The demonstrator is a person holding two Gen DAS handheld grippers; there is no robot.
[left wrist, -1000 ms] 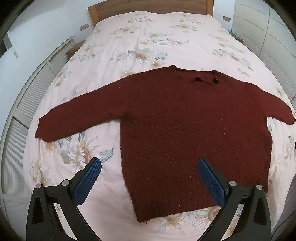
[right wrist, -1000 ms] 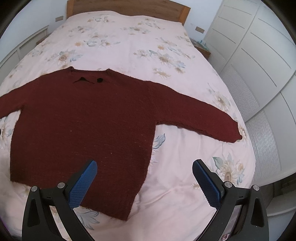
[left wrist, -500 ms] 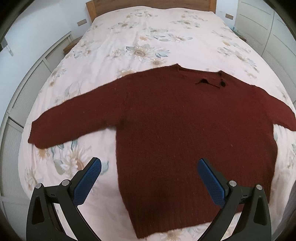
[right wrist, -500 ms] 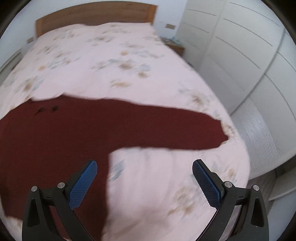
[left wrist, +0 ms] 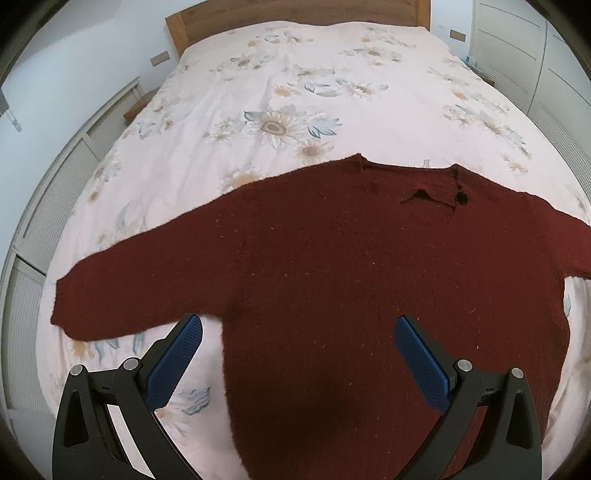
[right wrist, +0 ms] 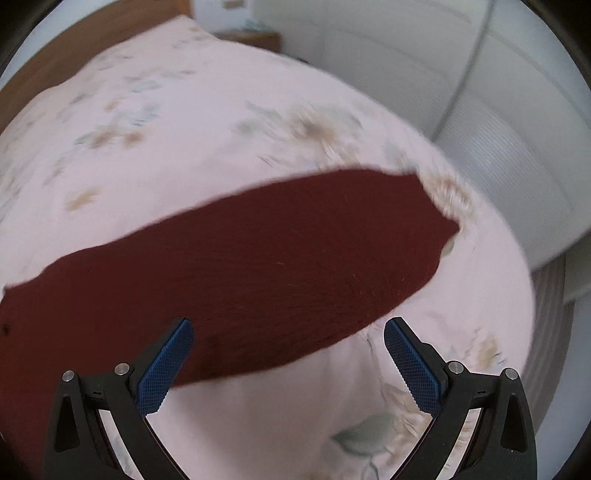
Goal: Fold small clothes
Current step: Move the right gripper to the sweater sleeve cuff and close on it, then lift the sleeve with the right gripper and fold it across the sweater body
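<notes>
Currently the dark red sweater (left wrist: 332,280) lies flat, front up, on the floral bedspread (left wrist: 295,92), sleeves spread out to both sides. Left gripper (left wrist: 297,354) hangs over the sweater's lower body, jaws spread wide, nothing in them. Right gripper (right wrist: 288,356) sits over the sweater's right sleeve (right wrist: 258,266), also spread wide and empty; that view is motion-blurred. Wooden headboard (left wrist: 295,14) at the far end.

Sweater (left wrist: 332,288) cut off in the left wrist view: right sleeve (left wrist: 569,243) past the frame edge, hem hidden behind the left gripper (left wrist: 297,360). Right wrist view smeared by blur; floral bedspread (right wrist: 184,140) indistinct, sweater body beyond the left edge, only one sleeve (right wrist: 295,251) showing.
</notes>
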